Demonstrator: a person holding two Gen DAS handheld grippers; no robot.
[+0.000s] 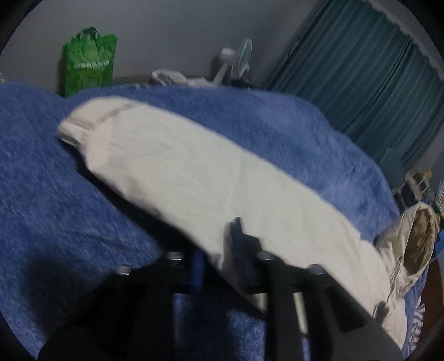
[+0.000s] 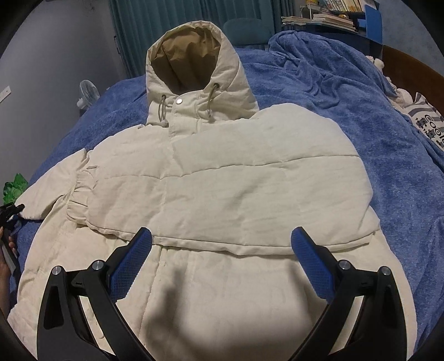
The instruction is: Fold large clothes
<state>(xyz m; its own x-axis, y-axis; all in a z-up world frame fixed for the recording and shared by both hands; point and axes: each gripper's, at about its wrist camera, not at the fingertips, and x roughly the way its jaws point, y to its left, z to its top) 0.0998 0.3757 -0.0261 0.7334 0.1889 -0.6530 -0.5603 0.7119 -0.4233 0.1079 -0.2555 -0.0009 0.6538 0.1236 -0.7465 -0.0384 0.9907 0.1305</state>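
A cream hooded puffer jacket (image 2: 222, 180) lies front up on a blue blanket (image 2: 347, 111), hood (image 2: 188, 55) at the far end. One sleeve is folded across its chest. My right gripper (image 2: 222, 241) is open and empty, hovering over the jacket's lower front. In the blurred left wrist view my left gripper (image 1: 222, 244) is shut on the jacket's other sleeve (image 1: 194, 166), with cream fabric pinched between its fingers at the sleeve's edge. The sleeve stretches away to its cuff (image 1: 77, 125). The left gripper also shows at the left edge of the right wrist view (image 2: 11, 213).
A green bag (image 1: 88, 61) and a small fan (image 1: 238, 61) stand beyond the bed by the wall. Teal curtains (image 1: 374, 83) hang behind. A shelf with books (image 2: 327, 14) and a patterned pillow (image 2: 427, 122) are at the bed's far right.
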